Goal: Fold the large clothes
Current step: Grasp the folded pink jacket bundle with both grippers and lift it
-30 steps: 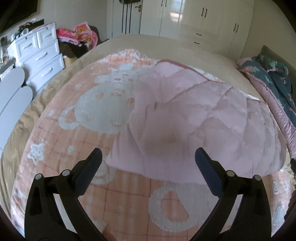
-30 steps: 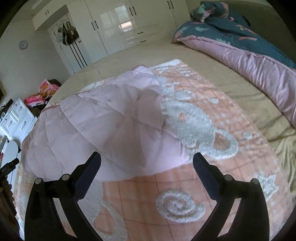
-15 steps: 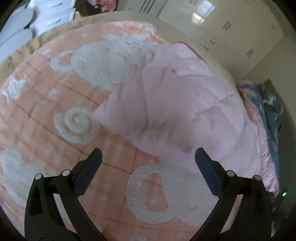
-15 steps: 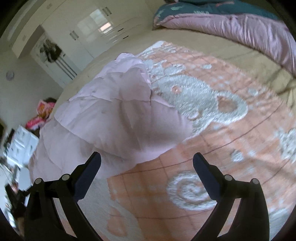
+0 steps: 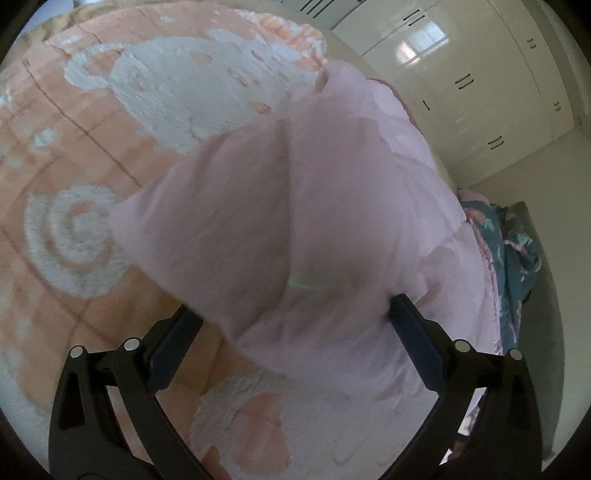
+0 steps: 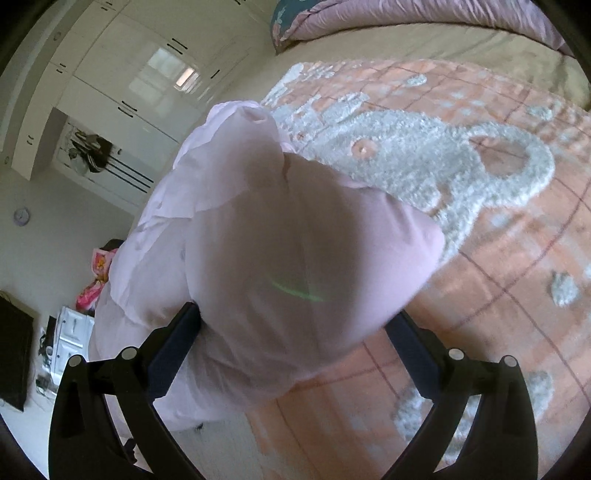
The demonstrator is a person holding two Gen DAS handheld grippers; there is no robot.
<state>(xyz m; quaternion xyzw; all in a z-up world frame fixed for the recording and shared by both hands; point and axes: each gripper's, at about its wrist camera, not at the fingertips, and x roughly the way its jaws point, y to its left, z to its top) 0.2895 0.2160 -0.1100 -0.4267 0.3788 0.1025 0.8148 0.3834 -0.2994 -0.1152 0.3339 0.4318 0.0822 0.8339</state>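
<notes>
A pale pink padded garment lies bunched on an orange blanket with white terry figures. In the left wrist view its near fold bulges between the fingers of my left gripper, which is open wide with both tips tucked under the cloth. The right wrist view shows the same garment from its other end. There, a rounded fold fills the gap of my right gripper, which is also open wide, and the cloth hides both fingertips. The blanket spreads out to the right.
White wardrobes stand behind the bed. A teal and pink quilt lies along the bed's far side, and the same quilt tops the right wrist view. A white drawer unit and a dark screen stand past the bed edge.
Both grippers have moved forward and down onto the garment. Its folds now sit between the open fingers, where a second ago bare blanket lay in front of them.
</notes>
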